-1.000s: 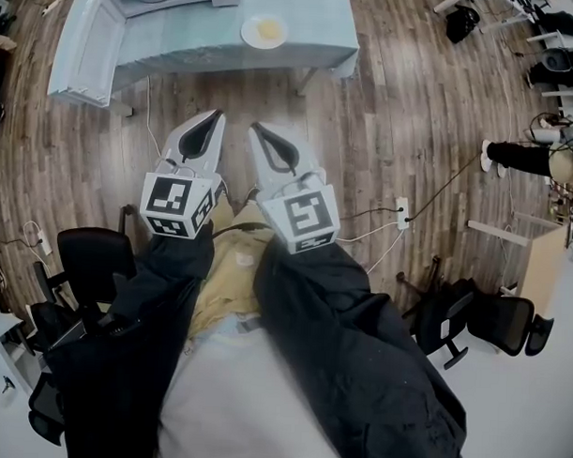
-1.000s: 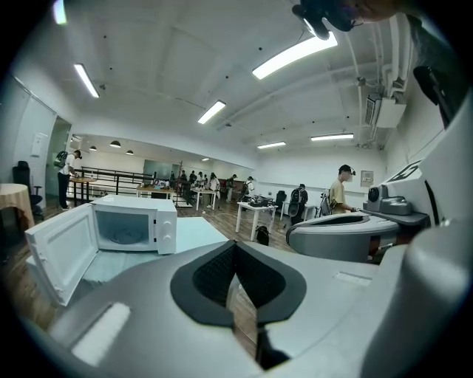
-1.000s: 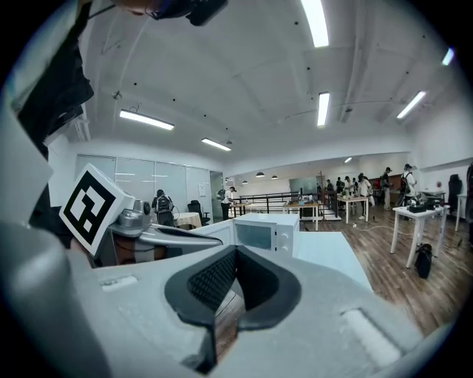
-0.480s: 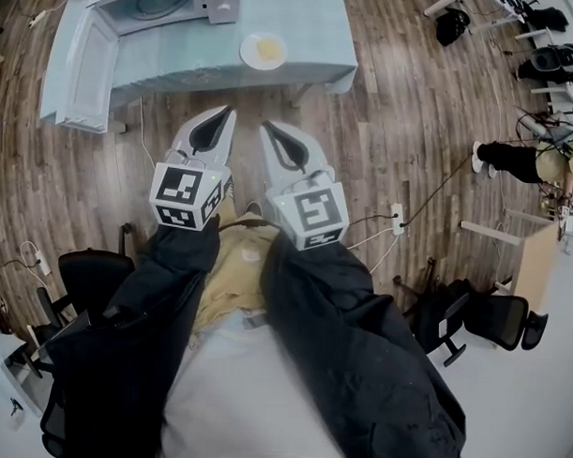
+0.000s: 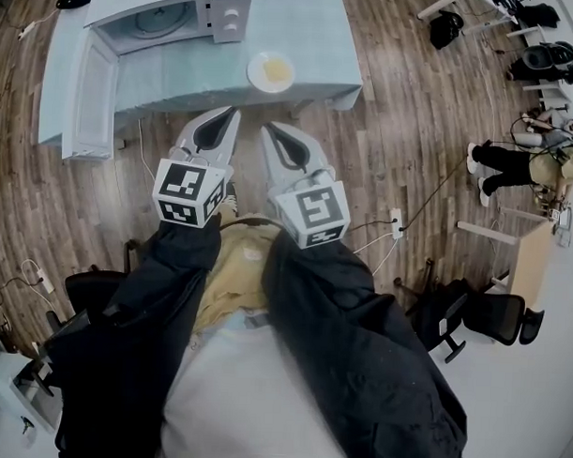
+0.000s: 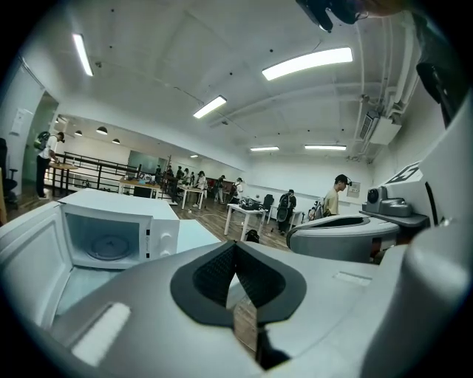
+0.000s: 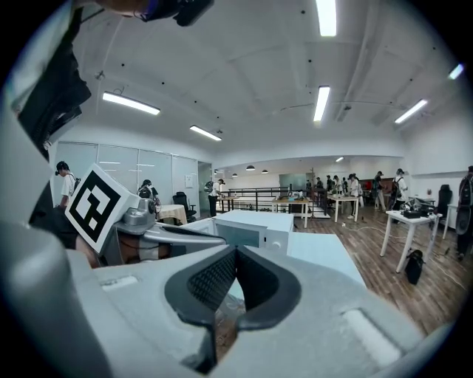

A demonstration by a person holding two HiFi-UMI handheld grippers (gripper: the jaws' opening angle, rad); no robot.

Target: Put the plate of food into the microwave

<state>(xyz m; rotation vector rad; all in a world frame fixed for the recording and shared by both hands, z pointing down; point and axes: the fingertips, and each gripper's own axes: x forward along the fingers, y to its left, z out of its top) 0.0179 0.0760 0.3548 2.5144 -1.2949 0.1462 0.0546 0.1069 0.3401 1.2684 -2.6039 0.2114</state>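
A white plate with yellow food [image 5: 271,71] sits near the front edge of the light blue table [image 5: 317,32]. To its left stands the white microwave [image 5: 172,13], its door [image 5: 89,94] swung wide open toward me and its round turntable [image 6: 111,247] bare. My left gripper [image 5: 227,113] and right gripper [image 5: 268,131] hover side by side over the floor just short of the table edge, both shut with nothing between the pads. The plate lies just beyond the right gripper's tips. In the left gripper view the microwave [image 6: 111,236] is ahead to the left.
Dark office chairs stand at the lower left [image 5: 87,292] and lower right [image 5: 480,319]. A power strip with cables [image 5: 397,218] lies on the wooden floor to the right. A seated person's legs [image 5: 500,160] and desks are at the far right.
The table, microwave and plate have drawn nearer and lower in the head view. Both grippers have moved forward toward the table edge and stay shut.
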